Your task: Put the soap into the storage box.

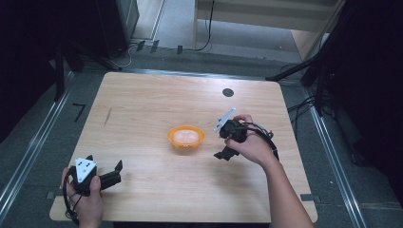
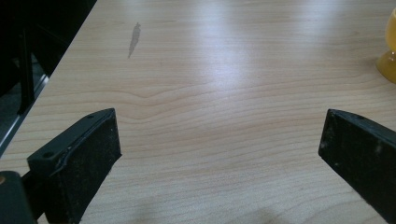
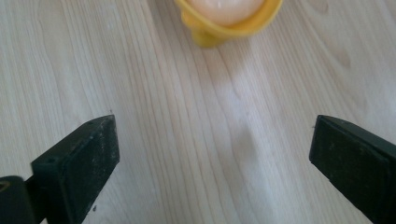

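An orange bowl (image 1: 186, 137) with a pale pink rounded thing inside sits near the middle of the wooden table (image 1: 142, 104). My right gripper (image 1: 222, 153) is held just right of the bowl, pointing down at the table, open with nothing between its jaws. In the right gripper view the bowl (image 3: 229, 21) lies ahead at the top, beyond the wide-apart jaws (image 3: 215, 158). My left gripper (image 1: 116, 172) rests at the front left corner, open and empty. The left gripper view (image 2: 219, 149) shows bare wood and the bowl's edge (image 2: 388, 51) at the far right.
A small dark round disc (image 1: 228, 92) lies near the table's back edge. A faint grey mark (image 1: 108, 117) streaks the wood at the left. Dark stands and cables flank the table on the floor.
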